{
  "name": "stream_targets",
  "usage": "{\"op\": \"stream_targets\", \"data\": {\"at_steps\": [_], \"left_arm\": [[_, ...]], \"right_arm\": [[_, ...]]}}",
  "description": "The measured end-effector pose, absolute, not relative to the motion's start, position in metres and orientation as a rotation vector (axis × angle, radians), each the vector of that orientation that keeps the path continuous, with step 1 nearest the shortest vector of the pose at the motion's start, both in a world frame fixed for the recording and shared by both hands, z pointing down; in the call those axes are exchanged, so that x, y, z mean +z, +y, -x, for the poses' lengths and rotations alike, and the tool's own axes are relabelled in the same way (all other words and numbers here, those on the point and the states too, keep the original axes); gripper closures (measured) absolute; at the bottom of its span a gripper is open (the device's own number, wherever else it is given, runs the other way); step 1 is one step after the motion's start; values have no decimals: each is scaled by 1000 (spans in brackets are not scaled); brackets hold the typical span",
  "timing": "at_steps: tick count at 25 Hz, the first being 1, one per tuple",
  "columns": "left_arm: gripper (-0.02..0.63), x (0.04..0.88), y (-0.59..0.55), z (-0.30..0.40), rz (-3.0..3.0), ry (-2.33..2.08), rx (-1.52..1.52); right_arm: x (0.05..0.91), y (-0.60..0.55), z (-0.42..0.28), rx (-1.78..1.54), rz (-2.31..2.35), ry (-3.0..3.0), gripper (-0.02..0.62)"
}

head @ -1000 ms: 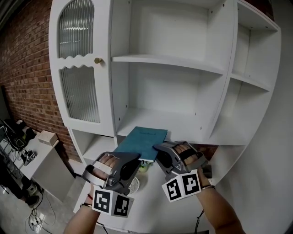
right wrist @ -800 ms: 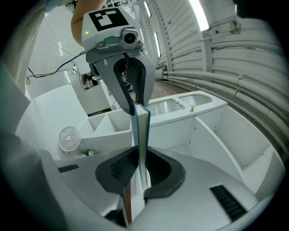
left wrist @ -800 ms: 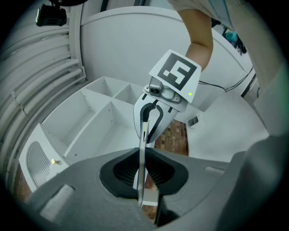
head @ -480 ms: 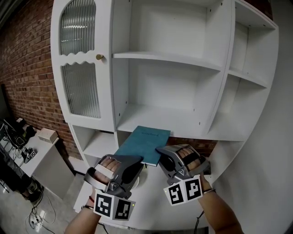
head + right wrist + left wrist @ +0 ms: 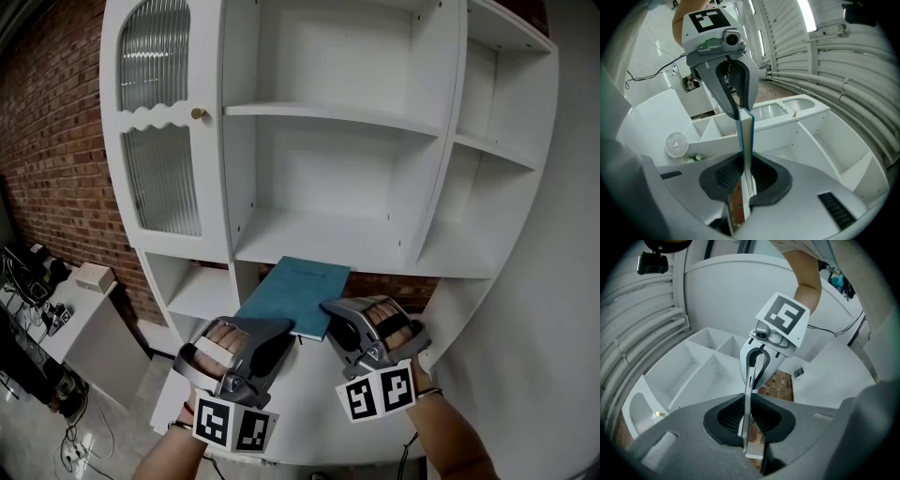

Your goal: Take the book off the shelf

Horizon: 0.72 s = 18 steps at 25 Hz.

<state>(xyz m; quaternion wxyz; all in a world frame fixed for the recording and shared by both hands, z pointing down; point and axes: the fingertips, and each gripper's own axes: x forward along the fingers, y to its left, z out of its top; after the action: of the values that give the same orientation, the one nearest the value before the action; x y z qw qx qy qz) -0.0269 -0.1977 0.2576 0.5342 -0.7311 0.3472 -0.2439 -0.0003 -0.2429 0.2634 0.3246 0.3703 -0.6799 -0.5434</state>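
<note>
book (image 5: 298, 292): teal, flat, held just in front of white shelf (image 5: 319, 239) | left gripper (image 5: 287, 329): clamped on book's near edge | right gripper (image 5: 329, 309): clamped likewise | right gripper view only: small fan (image 5: 676, 144) below

Both forearms are reaching forward side by side. The left hand (image 5: 223, 339) is holding the left gripper (image 5: 277, 330), whose fingers (image 5: 725, 416) are pressing on the book (image 5: 296, 292). The right hand (image 5: 386, 319) is holding the right gripper (image 5: 330, 313), whose fingers (image 5: 721, 176) are clamping the book's other near corner.
</note>
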Motion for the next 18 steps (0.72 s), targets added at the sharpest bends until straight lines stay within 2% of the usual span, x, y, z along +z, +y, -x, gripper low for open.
{"op": "stream_targets", "data": {"at_steps": [8,18], "left_arm": [[554,263,-183,19,1796,784,-558],[554,325,-183,8,1892,711,-612]], "right_arm": [[276,-227,-9,-1351,-975,-1808,534],[342,-224,-21,-1192,-942,-1832,535]]}}
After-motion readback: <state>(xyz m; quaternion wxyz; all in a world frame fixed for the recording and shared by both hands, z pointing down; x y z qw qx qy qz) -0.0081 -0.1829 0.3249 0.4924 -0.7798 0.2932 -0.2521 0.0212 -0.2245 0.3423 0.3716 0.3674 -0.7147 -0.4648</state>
